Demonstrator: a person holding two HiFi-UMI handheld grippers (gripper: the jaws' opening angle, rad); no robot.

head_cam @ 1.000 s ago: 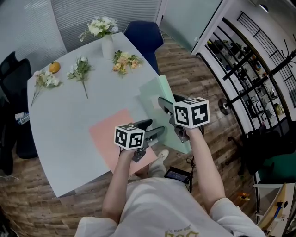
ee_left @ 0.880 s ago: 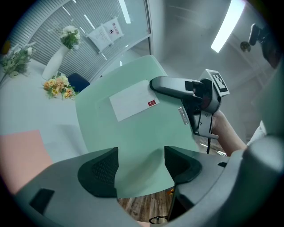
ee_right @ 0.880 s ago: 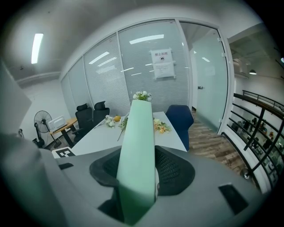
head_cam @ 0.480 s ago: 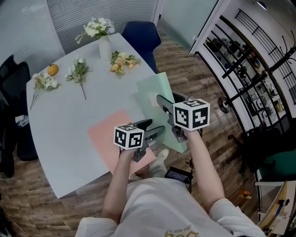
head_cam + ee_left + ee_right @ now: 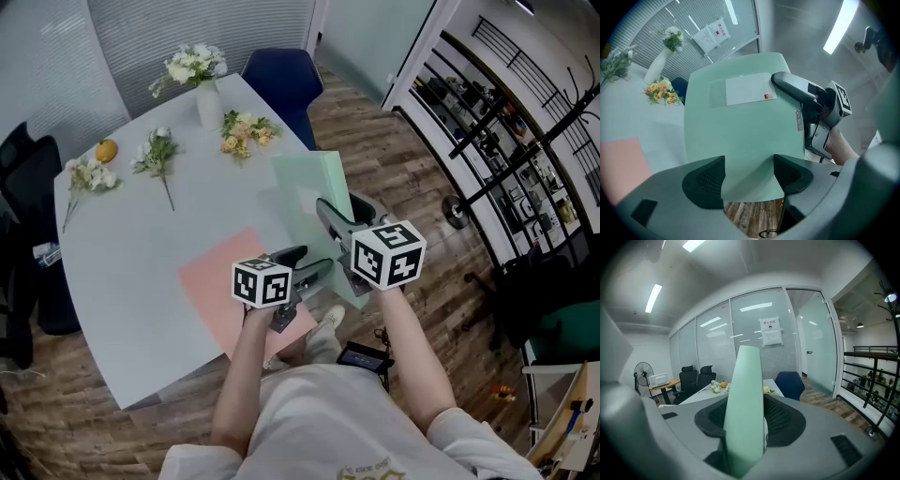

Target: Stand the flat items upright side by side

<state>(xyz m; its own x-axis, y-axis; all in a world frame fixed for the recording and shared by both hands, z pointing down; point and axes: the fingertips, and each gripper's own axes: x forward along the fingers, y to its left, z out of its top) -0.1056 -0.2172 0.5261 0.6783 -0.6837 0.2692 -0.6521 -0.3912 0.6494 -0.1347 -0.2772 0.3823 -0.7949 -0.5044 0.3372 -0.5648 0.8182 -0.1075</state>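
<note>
Nearest the person, the left gripper has its 2 jaws standing apart, clamping nothing; the rounded near corner of a pale green folder shows in the gap beyond them, with wooden floor visible below that corner. Just to its right, the right gripper is closed on the same folder, which its own view shows edge-on and pinched between both pads. The folder is raised off the table at its near right edge, tilted up with its broad face turned toward the left gripper, and it carries a white label with a small red mark near the top. On the table to the left of the grippers a pink sheet lies flat at the near edge, partly under the left gripper in the head view. Farther across the pale tabletop lie a single stem with white blooms, a small bunch of flowers at the left edge with an orange just behind it, and a yellow and pink posy. At the far end stands a white vase of white flowers. Beyond the table are a blue chair and, to the left, a black chair.
</note>
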